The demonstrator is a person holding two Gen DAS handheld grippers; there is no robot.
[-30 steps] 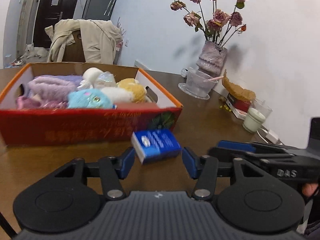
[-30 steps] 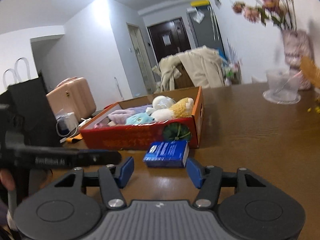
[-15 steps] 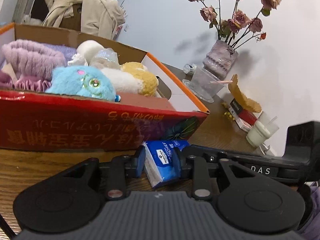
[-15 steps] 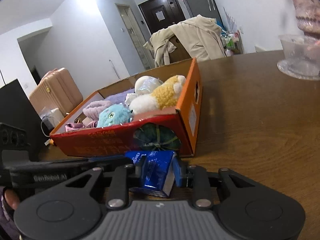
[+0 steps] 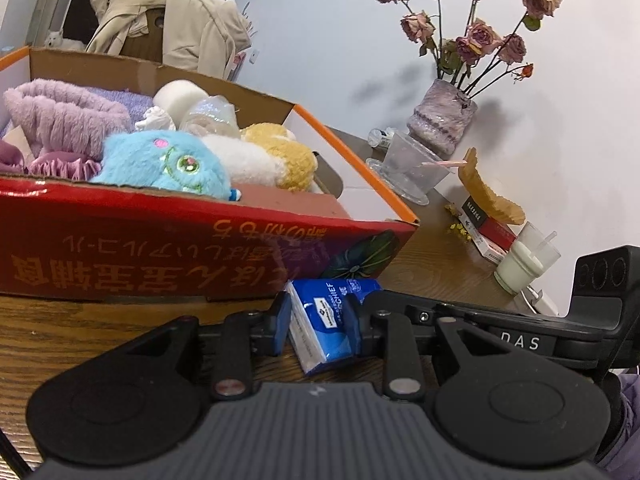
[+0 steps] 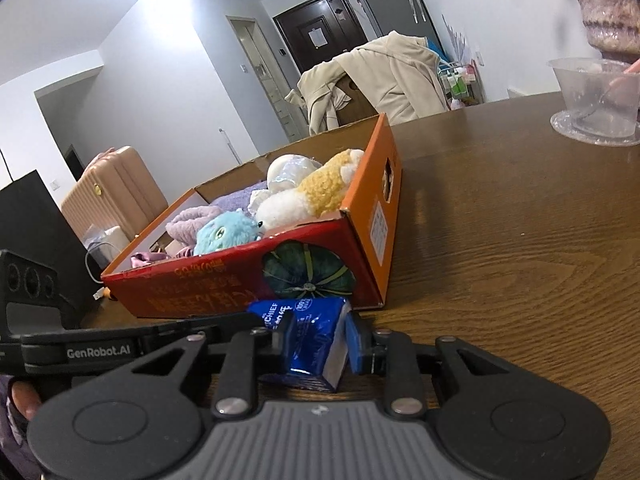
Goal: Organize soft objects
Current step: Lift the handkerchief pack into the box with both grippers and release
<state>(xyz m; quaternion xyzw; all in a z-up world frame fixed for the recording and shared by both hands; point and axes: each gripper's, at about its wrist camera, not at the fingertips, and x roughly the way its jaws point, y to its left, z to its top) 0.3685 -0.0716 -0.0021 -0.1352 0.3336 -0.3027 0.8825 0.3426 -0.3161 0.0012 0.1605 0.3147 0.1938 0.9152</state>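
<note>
**Tissue pack pinched from both sides**

Tissue pack (image 5: 326, 322) lies on the table (image 6: 520, 240), just in front of the red box (image 5: 160, 248) of plush toys (image 5: 160, 162). Looks light, squashy, slick wrapper; best gripped across its short sides. Left gripper (image 5: 318, 326) pinches it; right gripper (image 6: 318, 340) is closing, pack between its pads. Left view shows the vase (image 5: 442, 120); right view shows a suitcase (image 6: 114, 196).

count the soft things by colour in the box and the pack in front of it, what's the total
Blue: 2, the plush toy in the box and the tissue pack on the table
Purple: 2, the fluffy piece and the satin piece
White and yellow: 1, the plush toy
White: 1, the wrapped roll
Total: 6
</note>
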